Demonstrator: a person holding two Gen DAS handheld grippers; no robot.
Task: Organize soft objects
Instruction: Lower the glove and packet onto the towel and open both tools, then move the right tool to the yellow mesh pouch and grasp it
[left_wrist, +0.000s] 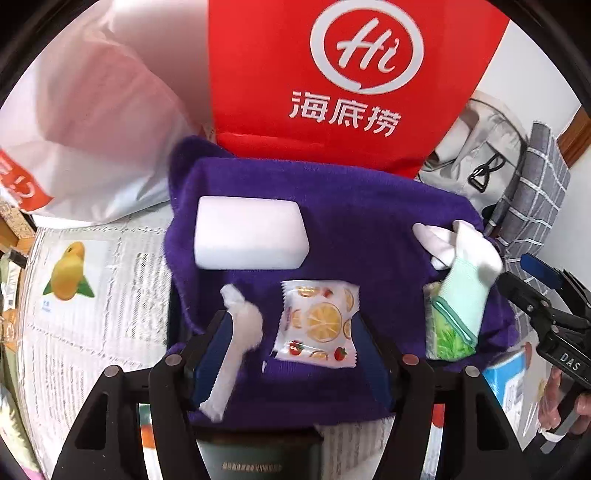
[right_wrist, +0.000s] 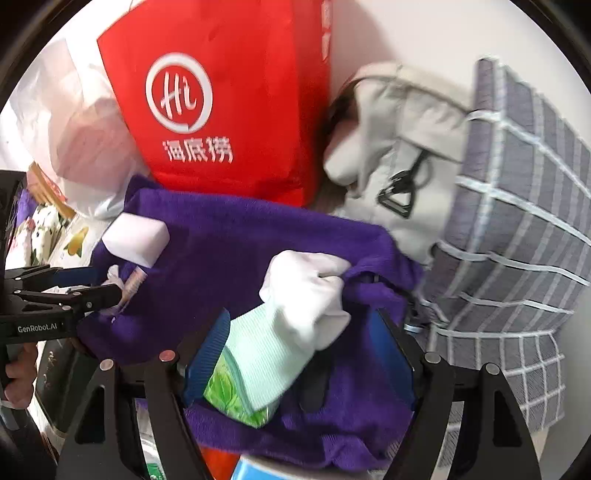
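Observation:
A purple towel (left_wrist: 369, 221) lies spread out, also in the right wrist view (right_wrist: 229, 251). On it lie a white sponge block (left_wrist: 251, 236), a fruit-print packet (left_wrist: 317, 321), a white wrapped item (left_wrist: 240, 332), a white-and-mint glove (left_wrist: 465, 273) and a green zip pouch (left_wrist: 447, 332). My left gripper (left_wrist: 291, 332) is open, its jaws either side of the packet and the wrapped item. My right gripper (right_wrist: 303, 332) is open, its jaws around the glove (right_wrist: 295, 317) and pouch (right_wrist: 236, 395). The sponge (right_wrist: 136, 240) shows at the left there.
A red bag with a white logo (left_wrist: 351, 74) stands behind the towel, with a white plastic bag (left_wrist: 96, 122) to its left. A grey bag (right_wrist: 399, 155) and a checked grey cushion (right_wrist: 517, 221) are at the right. Newspaper (left_wrist: 92, 295) lies left of the towel.

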